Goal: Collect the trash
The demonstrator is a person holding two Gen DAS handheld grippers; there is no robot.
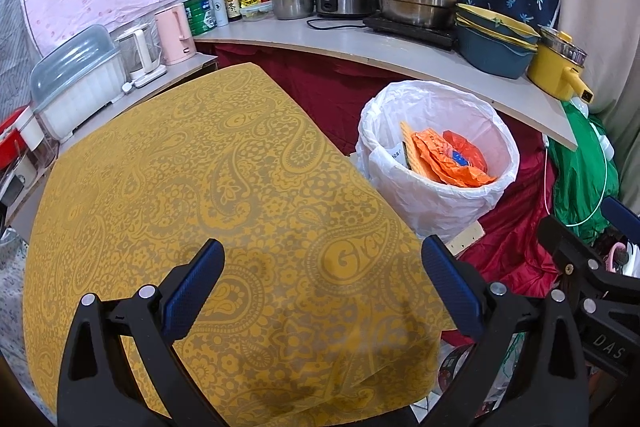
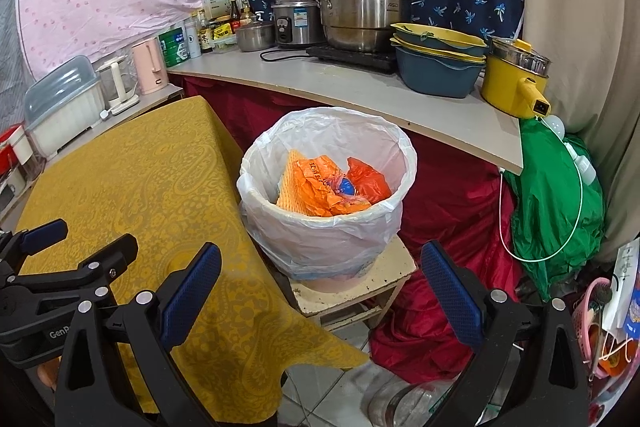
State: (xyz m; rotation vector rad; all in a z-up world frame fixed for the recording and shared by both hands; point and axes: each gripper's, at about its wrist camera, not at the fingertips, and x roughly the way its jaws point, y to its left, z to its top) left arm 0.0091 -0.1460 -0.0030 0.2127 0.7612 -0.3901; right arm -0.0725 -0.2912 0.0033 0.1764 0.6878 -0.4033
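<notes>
A bin lined with a white bag [image 1: 424, 203] [image 2: 324, 231] stands on a low wooden stool [image 2: 352, 295] right of the table. Orange wrappers and a red bag [image 1: 444, 155] [image 2: 320, 187] lie inside it. My left gripper [image 1: 322, 269] hovers open over the table's yellow paisley cloth [image 1: 200, 187], nothing between its blue pads. My right gripper [image 2: 320, 271] is open and empty, held in front of the bin at the table's corner [image 2: 168, 187]. Each gripper shows at the edge of the other's view: the right one [image 1: 588, 259], the left one [image 2: 76, 247].
A grey counter [image 2: 360, 87] behind the bin carries steel pots [image 2: 360, 11], a rice cooker, stacked basins [image 2: 436, 63], a yellow pot [image 2: 512, 83], bottles and a pink kettle [image 1: 174, 31]. A green bag [image 2: 556, 199], red cloth [image 2: 452, 227] and a pink basket crowd the floor at right.
</notes>
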